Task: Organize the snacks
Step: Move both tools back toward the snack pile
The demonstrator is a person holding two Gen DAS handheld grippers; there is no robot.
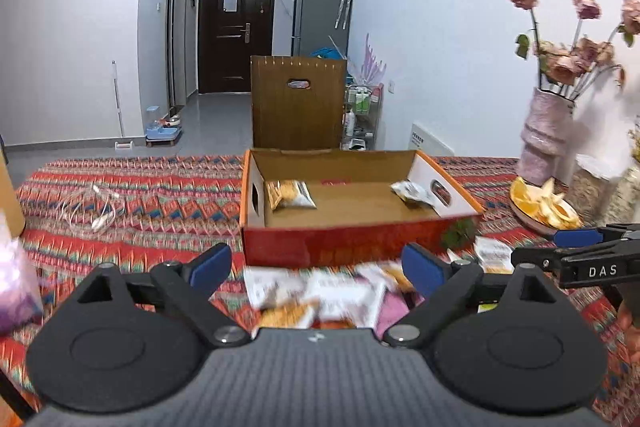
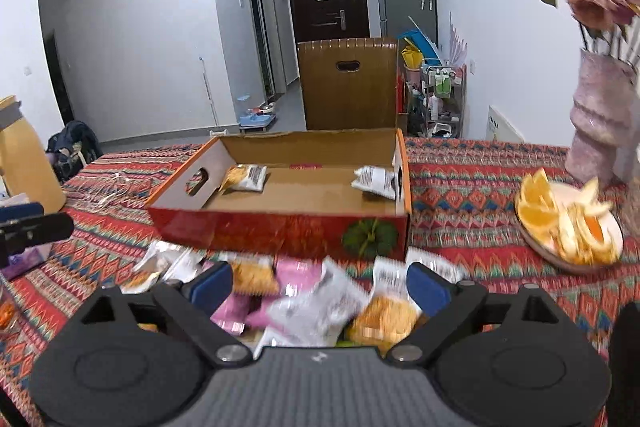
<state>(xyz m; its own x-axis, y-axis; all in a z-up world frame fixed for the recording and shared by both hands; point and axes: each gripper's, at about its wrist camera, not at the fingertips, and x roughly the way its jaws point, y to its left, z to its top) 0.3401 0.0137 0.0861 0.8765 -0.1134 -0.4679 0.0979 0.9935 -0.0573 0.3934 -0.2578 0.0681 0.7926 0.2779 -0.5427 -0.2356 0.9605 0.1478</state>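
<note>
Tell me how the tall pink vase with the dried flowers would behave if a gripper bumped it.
The vase is tall and narrow with long stems leaning out above, so it probably tips easily. It looks ceramic, likely heavy and breakable. The plate of orange slices sits close, probably in its fall path.

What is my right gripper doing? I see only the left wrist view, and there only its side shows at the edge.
Observer: The right gripper stands open and holds nothing.
Operator: What lies under it?
Observer: A pile of loose snack packets, pink, white and orange, in front of the red cardboard box.
Operator: And what is the tan thing at my far left?
Observer: A yellow container with a grey band, standing on the patterned tablecloth.
</note>
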